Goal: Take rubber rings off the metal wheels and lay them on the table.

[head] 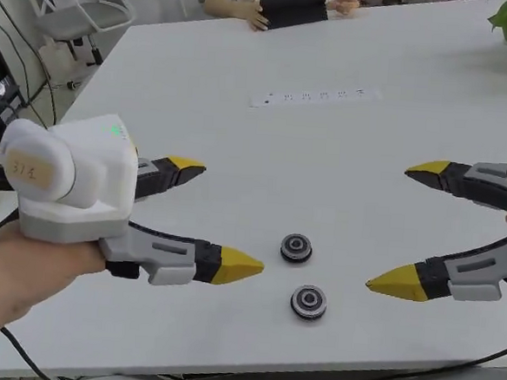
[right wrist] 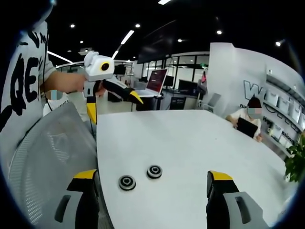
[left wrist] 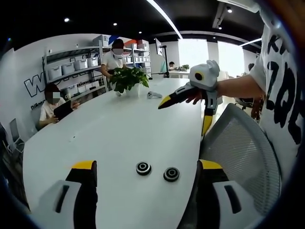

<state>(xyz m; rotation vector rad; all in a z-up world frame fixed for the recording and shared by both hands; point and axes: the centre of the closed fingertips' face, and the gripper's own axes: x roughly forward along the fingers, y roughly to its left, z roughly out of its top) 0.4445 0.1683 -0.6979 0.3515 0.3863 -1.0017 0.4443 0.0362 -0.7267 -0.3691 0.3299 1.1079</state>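
Wheels: small round metal wheel [head: 308, 302] on the white counter [head: 325, 160]; twin wheel [head: 296, 247] at its 11 o'clock.
Grippers: my left hand-held gripper [head: 227, 214] and right hand-held gripper [head: 390, 227], jaws apart, empty.
Handling: I expect the black rubber ring [head: 294, 302] to be stretchy and grippy; pinch its outer edge.

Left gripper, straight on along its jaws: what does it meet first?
Likely the two metal wheels, which lie ahead between the left gripper's jaws. If it rides above them, height unclear, the right gripper comes next.

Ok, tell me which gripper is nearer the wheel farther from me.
Left. The left gripper hovers close on the left of that wheel; the right gripper sits farther off on its right.
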